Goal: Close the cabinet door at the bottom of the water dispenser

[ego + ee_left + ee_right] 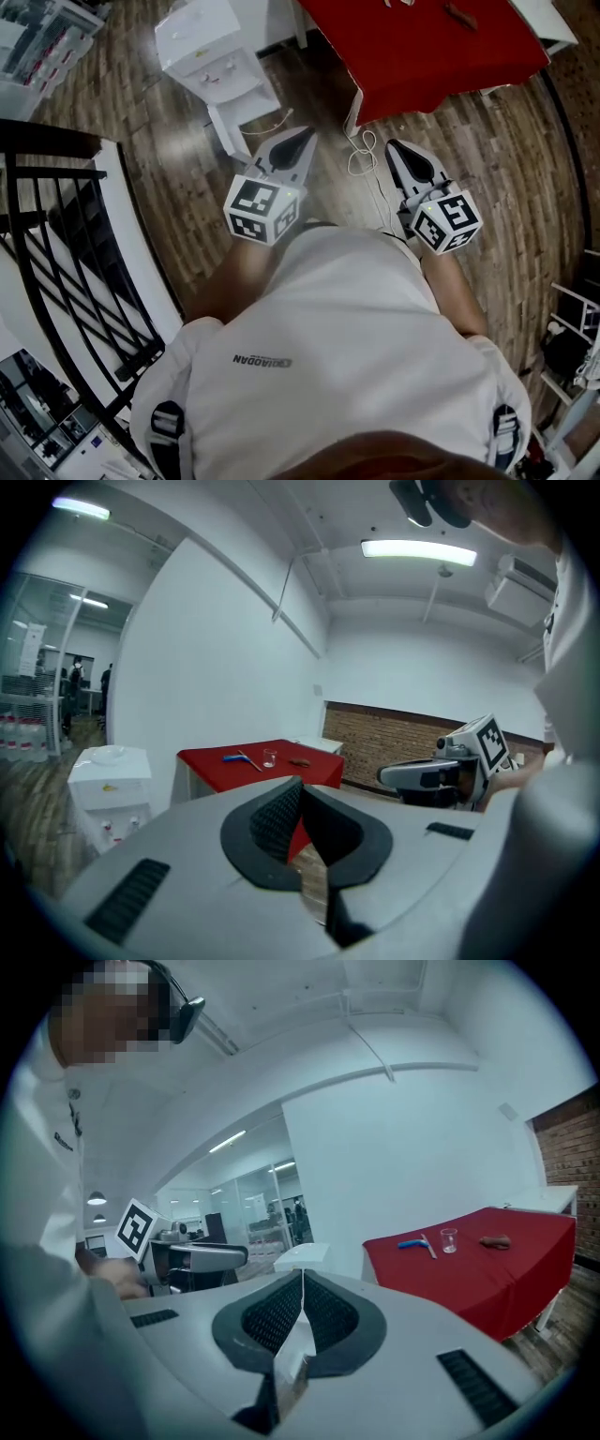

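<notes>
Jaws of the left gripper (301, 140) meet at their tips with nothing between them. Those of the right gripper (397, 148) are pressed together too, and equally empty. Both grippers are held out in front of the person's chest, side by side and apart, nosing forward over the wood floor (487, 169). The left gripper's tips lie near the foot of the dispenser (202, 42) without touching it. The right gripper's tips are over a white cable (361, 155) looped on the floor.

The dispenser stands upright, its long axis vertical, ahead and to the person's left. Its tap side is turned toward the person and the table. The door (246, 120) is the white panel low on that body. From this steep angle it cannot be told whether it stands ajar or flush.

Just right of the dispenser is a table (422, 56) under a red cloth, with a glass (449, 1239) on it. A black railing (56, 234) runs at the person's left.
</notes>
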